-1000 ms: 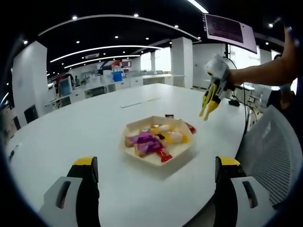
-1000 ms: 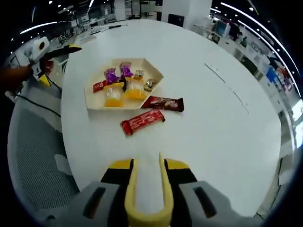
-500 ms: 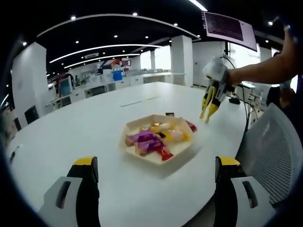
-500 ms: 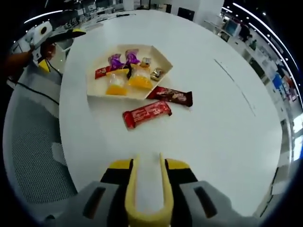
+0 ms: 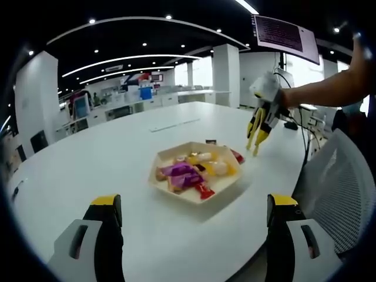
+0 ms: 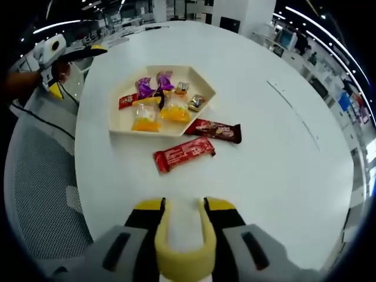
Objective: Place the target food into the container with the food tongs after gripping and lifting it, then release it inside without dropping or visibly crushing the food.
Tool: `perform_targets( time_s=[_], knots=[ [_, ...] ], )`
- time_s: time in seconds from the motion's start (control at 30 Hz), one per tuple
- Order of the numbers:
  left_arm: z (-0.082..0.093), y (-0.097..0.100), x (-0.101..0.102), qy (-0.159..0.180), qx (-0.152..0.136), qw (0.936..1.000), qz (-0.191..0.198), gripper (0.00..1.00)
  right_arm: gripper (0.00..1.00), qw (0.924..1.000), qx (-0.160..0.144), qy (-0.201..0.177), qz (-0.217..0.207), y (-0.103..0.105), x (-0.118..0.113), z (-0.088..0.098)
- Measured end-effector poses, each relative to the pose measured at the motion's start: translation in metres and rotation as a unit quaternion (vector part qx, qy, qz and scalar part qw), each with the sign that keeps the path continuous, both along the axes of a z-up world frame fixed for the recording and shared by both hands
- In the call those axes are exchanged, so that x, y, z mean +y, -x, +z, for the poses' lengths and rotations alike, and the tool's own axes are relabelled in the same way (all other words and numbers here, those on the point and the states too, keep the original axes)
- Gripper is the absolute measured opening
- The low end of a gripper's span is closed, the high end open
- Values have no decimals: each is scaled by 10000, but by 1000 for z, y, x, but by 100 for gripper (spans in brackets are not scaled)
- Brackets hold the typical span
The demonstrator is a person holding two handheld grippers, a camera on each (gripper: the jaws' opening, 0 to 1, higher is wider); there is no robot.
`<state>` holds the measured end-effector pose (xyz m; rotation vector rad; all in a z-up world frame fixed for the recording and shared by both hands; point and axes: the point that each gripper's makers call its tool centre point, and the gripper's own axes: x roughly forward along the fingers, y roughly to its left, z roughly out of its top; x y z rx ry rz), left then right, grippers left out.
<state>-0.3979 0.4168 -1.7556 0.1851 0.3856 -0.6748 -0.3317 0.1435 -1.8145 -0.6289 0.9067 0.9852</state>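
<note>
Nothing gripped yet: red wrapped bar (image 6: 184,154) lies on the white worktop (image 6: 282,158) beside the cream hexagonal tray (image 6: 124,120); right tongs (image 6: 182,226) hold yellow food tongs (image 6: 182,258), left tongs (image 5: 191,220) spread.

Two bars (image 6: 198,143) beside tray (image 6: 120,119) (sweets (image 6: 160,103) inside).

A grey mesh chair back (image 5: 338,188) stands beside the large round white table (image 5: 88,170), under a hanging dark screen (image 5: 286,36).
</note>
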Motion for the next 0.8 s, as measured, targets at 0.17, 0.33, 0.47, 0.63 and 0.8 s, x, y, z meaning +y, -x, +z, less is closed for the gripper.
perform_targets(
  time_s=[0.17,0.33,0.47,0.63,0.8],
  knots=[
    [0,0,0,-6,2,10000,-4,100,24,9999,-18,-117,-95,-1,2,1],
    [-1,0,0,0,26,10000,1,100,25,9997,-15,-223,-128,-1,-1,2],
    [0,0,0,16,3,10000,12,100,25,9996,-31,-262,-82,1,0,2],
    [0,0,1,19,21,10000,35,100,25,9998,30,-176,44,3,-2,1],
    [1,0,2,20,-5,10000,60,100,25,9999,91,-51,44,4,-2,0]
  ],
)
